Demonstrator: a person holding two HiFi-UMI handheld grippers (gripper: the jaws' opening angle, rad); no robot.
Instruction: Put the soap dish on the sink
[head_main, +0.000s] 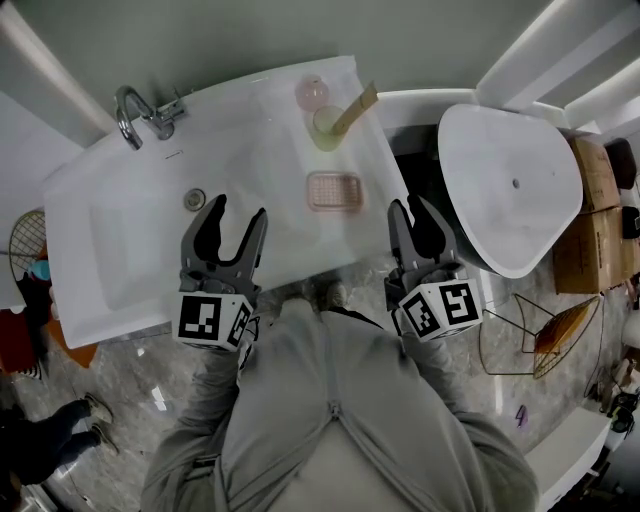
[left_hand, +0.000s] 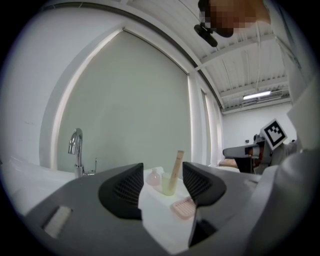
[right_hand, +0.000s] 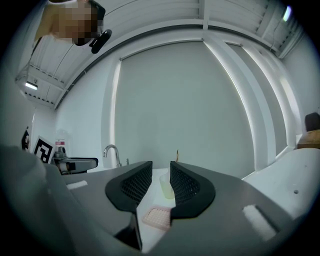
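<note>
On sink (head_main: 120, 240) right ledge, dish (head_main: 334, 191) lies flat near cup (head_main: 327, 128), clear of both grippers. Over sink front, left gripper (head_main: 238, 212) hangs released, jaws wide, empty. By sink's right edge, right gripper (head_main: 408, 207) empty, jaws narrowly apart.

A bathroom setup, with sink (head_main: 120, 250), faucet (head_main: 131, 108), tub (head_main: 510, 190) and cardboard boxes (head_main: 590, 235).

My head camera looks steeply down from above the sink (head_main: 120, 250). The camera on my left gripper (head_main: 240, 208) looks low along its jaws, across the sink toward the wall. My right gripper (head_main: 407, 204) camera does likewise. All three share the faucet (head_main: 135, 112) and soap dish (head_main: 334, 191), seemingly near, though the fisheye muddles distance.
</note>
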